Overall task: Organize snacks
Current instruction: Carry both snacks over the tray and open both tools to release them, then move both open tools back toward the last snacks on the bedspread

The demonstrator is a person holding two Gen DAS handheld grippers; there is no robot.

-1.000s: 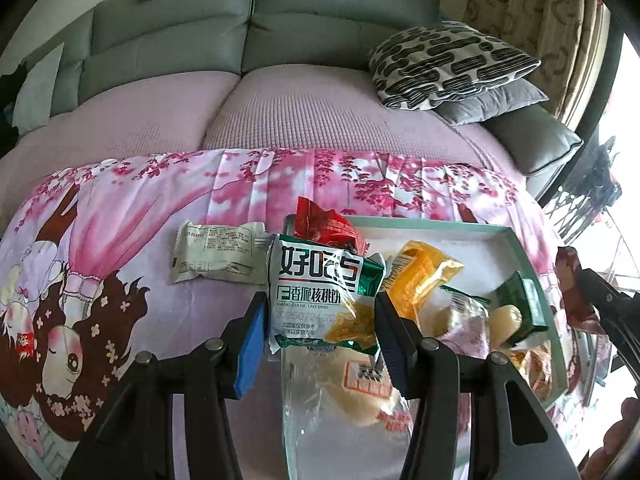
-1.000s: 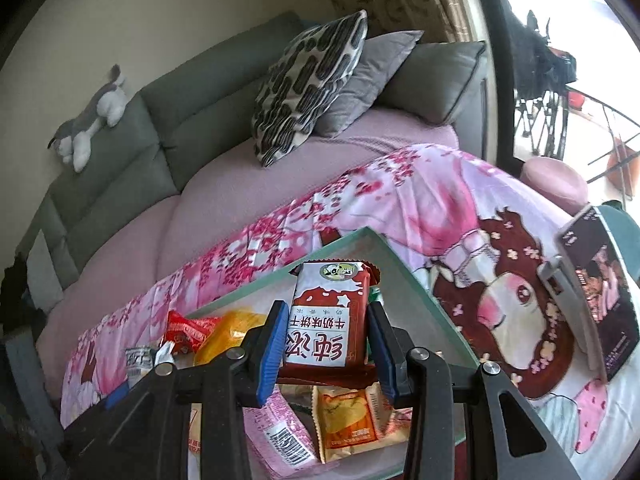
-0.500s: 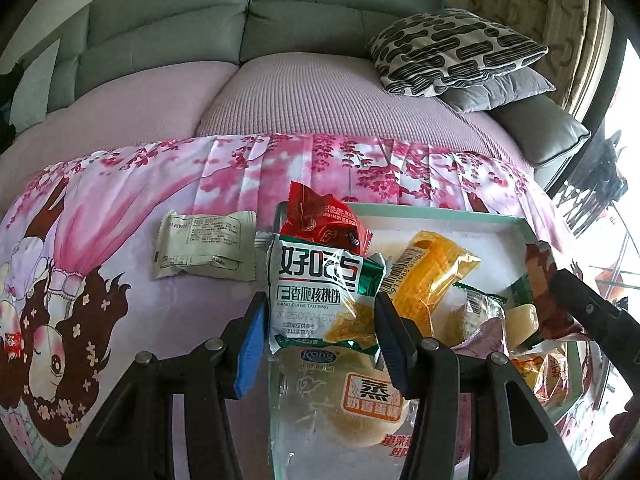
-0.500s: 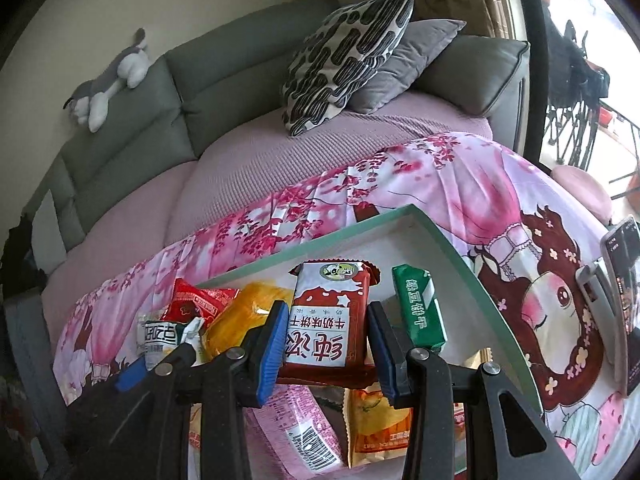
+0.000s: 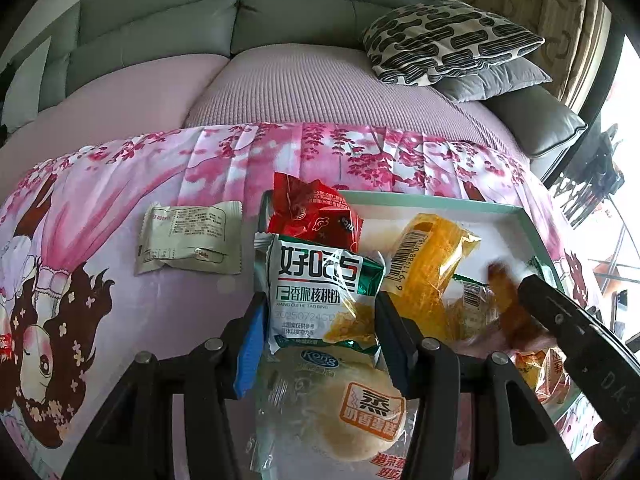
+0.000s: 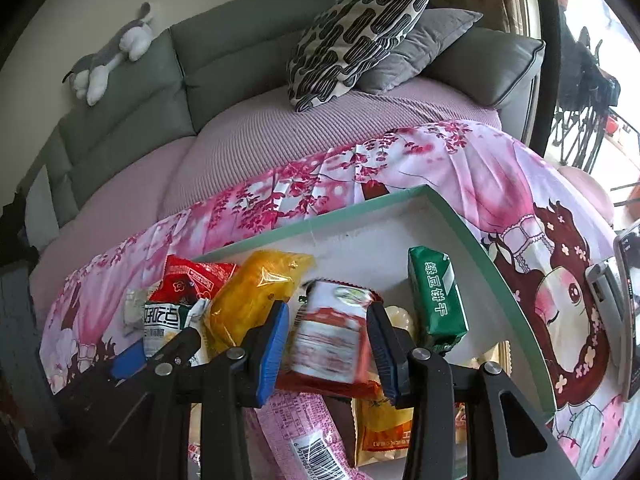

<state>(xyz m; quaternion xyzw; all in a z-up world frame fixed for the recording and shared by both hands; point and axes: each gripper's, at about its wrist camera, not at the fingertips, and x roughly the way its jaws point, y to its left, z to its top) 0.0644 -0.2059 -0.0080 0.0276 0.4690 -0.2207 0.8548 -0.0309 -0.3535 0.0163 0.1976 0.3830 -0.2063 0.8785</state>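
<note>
My left gripper (image 5: 318,324) is shut on a green-and-white walnut cookie packet (image 5: 316,292), held over the left end of a teal-rimmed white tray (image 5: 440,202). My right gripper (image 6: 328,338) is shut on a red-and-white milk biscuit packet (image 6: 332,340), blurred with motion, over the tray (image 6: 360,208). The tray holds a red packet (image 5: 312,216), a yellow packet (image 5: 428,264), a steamed bun pack (image 5: 352,412), a green mung-bean cake pack (image 6: 438,300) and a pink packet (image 6: 296,432). The right gripper also shows in the left wrist view (image 5: 520,296).
A beige packet (image 5: 190,240) lies on the pink printed cloth left of the tray. A grey sofa with a patterned pillow (image 5: 448,40) stands behind. A phone on a stand (image 6: 628,296) is at the right. A plush toy (image 6: 108,56) lies on the sofa back.
My right gripper has lowered its red biscuit packet toward the tray's snacks, moving quickly. My left gripper has edged forward with the walnut cookie packet, still held.
</note>
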